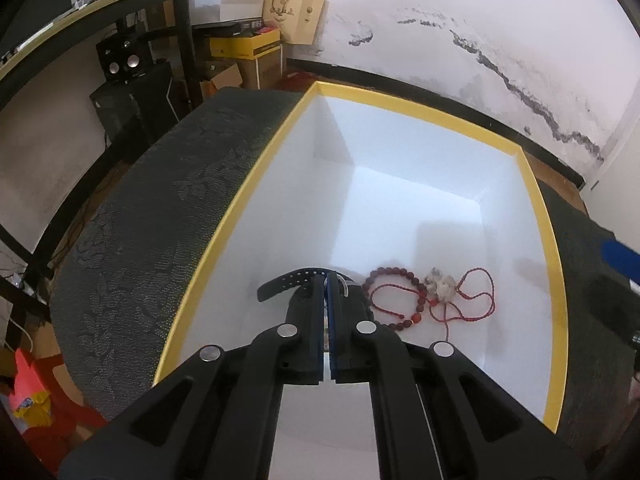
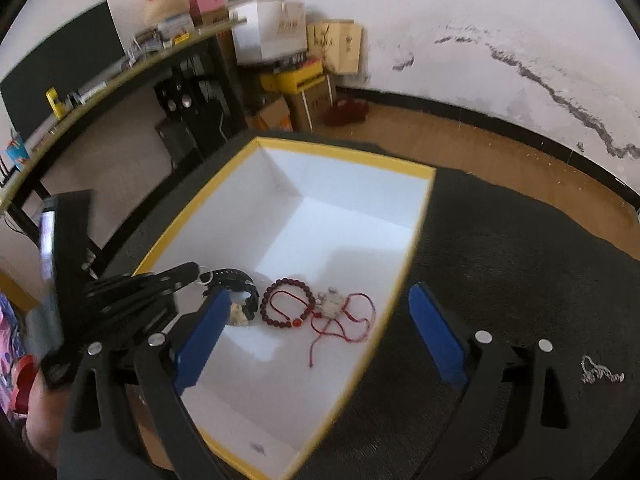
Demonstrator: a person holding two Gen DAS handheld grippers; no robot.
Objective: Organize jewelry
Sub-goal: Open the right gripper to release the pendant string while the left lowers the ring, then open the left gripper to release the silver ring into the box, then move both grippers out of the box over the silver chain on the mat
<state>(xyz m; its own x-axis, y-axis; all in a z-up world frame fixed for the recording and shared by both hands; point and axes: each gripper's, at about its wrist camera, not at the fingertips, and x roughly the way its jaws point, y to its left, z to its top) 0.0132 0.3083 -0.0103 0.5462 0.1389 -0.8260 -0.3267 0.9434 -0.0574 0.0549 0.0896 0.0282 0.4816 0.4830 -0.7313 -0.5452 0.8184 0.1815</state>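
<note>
Jewelry sits near the right wall of the yellow-rimmed box (image 2: pixel 348 156): beaded bracelet (image 2: pixel 286 304), red-cord pendant (image 2: pixel 332 304). Left hand-held gripper (image 1: pixel 325 280) is clamped on a black-strapped watch (image 1: pixel 280 282) inside the box. Right hand-held gripper (image 2: pixel 316 344) is spread, empty. Judged next: release watch, fetch the silver chain (image 2: pixel 600 374) from the dark surface (image 2: pixel 520 264). Far carton print is unreadable.
</note>
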